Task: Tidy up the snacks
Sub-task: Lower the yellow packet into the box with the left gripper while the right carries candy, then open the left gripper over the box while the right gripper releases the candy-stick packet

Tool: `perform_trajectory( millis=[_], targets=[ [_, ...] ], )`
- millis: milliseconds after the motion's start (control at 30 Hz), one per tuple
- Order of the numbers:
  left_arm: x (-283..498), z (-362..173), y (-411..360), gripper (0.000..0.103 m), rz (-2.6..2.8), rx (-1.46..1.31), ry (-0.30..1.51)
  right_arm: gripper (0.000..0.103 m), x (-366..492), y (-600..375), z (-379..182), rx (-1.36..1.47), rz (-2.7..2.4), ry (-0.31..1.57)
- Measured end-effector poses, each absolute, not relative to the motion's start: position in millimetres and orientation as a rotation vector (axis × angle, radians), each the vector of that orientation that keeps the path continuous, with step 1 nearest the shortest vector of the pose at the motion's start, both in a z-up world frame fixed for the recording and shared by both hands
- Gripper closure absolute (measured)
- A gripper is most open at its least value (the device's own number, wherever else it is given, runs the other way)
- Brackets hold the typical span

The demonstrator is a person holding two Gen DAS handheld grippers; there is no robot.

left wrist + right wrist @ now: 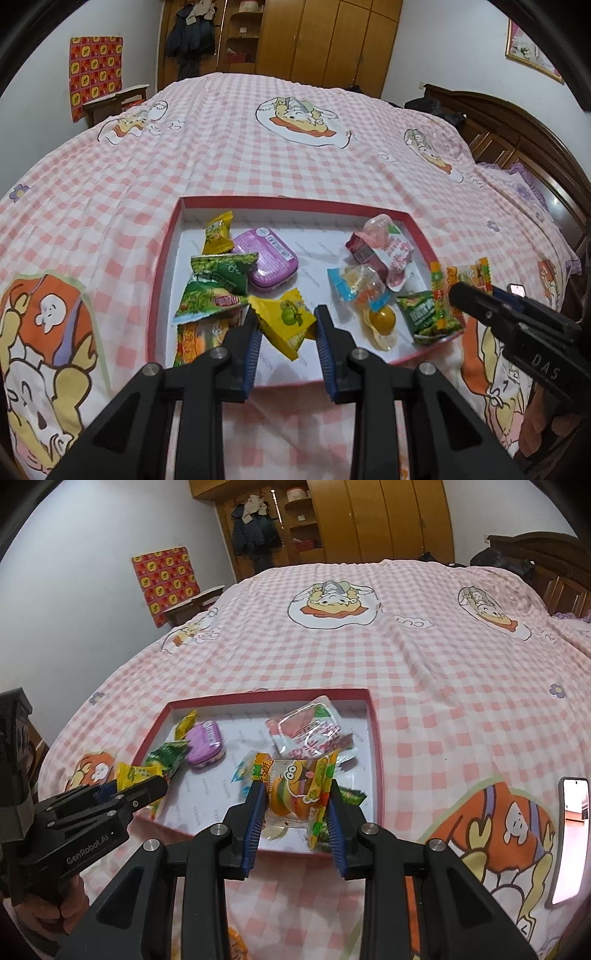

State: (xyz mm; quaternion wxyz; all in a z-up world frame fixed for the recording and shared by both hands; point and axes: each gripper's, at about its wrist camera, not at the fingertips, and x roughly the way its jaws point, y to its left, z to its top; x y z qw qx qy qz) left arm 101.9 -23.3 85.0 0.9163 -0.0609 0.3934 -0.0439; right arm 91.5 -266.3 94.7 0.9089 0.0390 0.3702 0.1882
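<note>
Pink checked bedding (pixel 295 162) carried the red tray (pixel 162 266). Each hand's tongs pinched a snack above its near edge — the left gripper (pixel 285 325) a yellow packet (pixel 284 321), the right gripper (pixel 295 801) a burger candy bag (pixel 295 790), both packets slightly tilted.

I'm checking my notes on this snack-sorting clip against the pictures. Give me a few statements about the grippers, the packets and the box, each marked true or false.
1. The left gripper is shut on a yellow packet with a green apple on it. True.
2. The right gripper is open and holds nothing. False: it is shut on a burger candy packet.
3. The purple tin lies inside the red-rimmed box. True.
4. The box stands on a wooden table. False: it rests on a pink checked bedspread.
5. The box has a lid on it. False: it is open, with snacks showing inside.
</note>
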Motion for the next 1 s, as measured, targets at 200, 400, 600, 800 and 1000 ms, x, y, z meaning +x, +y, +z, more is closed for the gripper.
perform_trajectory(
  millis=[200,400,600,800,1000],
  targets=[
    [115.8,72.5,-24.1,0.074,-0.077,-0.118,0.829,0.070,104.4,-264.1,85.5,0.071,0.377,0.778],
    [126.7,60.8,-29.3,0.074,-0.052,-0.085,0.840,0.070,115.6,-263.0,80.2,0.052,0.361,0.771],
    [135.0,47.6,-28.2,0.074,-0.032,-0.084,0.855,0.070,129.6,-264.2,68.3,0.044,0.335,0.783],
    [138.4,43.3,-27.9,0.074,-0.024,-0.069,0.848,0.070,138.4,-266.6,51.7,0.078,0.334,0.796],
    [139.1,42.0,-27.6,0.074,-0.030,-0.070,0.842,0.070,139.2,-264.0,46.1,0.083,0.334,0.792]
  ],
)
